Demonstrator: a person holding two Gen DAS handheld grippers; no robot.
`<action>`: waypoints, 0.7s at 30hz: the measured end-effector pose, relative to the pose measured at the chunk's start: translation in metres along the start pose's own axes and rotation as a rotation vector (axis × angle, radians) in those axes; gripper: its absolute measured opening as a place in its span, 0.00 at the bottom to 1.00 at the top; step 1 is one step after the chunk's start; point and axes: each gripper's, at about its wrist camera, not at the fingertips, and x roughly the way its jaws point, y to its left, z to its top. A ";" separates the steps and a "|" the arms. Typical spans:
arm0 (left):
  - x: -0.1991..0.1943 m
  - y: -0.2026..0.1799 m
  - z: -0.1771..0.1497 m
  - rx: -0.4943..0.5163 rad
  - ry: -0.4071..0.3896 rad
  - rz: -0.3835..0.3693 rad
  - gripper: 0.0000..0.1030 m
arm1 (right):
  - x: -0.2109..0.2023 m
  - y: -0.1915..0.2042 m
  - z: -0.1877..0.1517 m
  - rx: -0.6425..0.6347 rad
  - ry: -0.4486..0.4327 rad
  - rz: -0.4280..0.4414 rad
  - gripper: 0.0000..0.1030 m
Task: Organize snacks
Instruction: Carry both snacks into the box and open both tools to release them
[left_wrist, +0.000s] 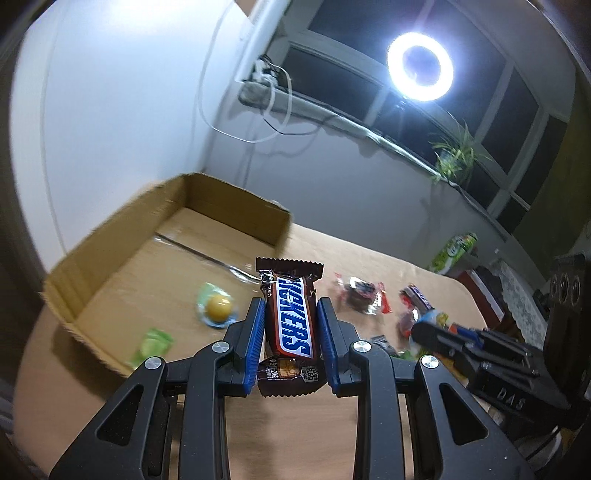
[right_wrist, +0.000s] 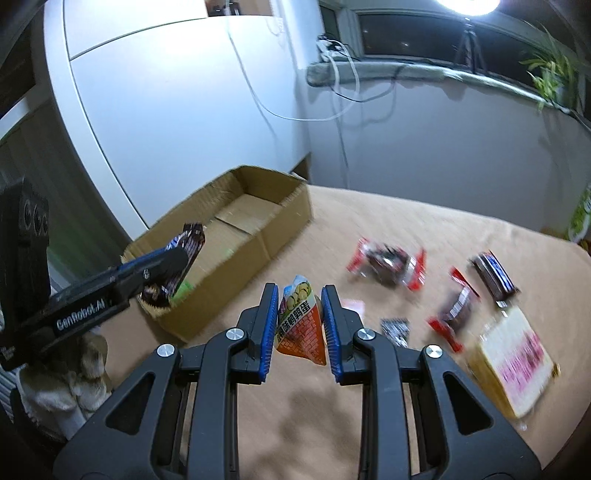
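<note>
Left gripper (left_wrist: 290, 332) pinches a Snickers bar (left_wrist: 291, 321) beside the cardboard box (left_wrist: 110, 236) on its left; right gripper (right_wrist: 300, 325) clamps an orange snack packet (right_wrist: 301, 325).

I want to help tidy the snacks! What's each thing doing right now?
Snickers: held in the left gripper, above the box.
Egg packet: held in the right gripper.
Box: open, with two sweets inside.
Red packets: loose on the table.

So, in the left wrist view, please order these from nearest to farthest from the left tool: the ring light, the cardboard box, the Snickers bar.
1. Snickers bar, gripped in the left tool.
2. Cardboard box, ahead, left.
3. Ring light, far, upper right.
</note>
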 end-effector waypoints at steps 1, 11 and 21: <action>-0.002 0.005 0.001 -0.005 -0.006 0.008 0.26 | 0.002 0.004 0.004 -0.008 -0.002 0.007 0.24; -0.013 0.044 0.008 -0.044 -0.047 0.073 0.26 | 0.040 0.042 0.055 -0.081 -0.012 0.051 0.24; -0.007 0.072 0.013 -0.077 -0.048 0.112 0.26 | 0.090 0.065 0.086 -0.097 0.028 0.090 0.24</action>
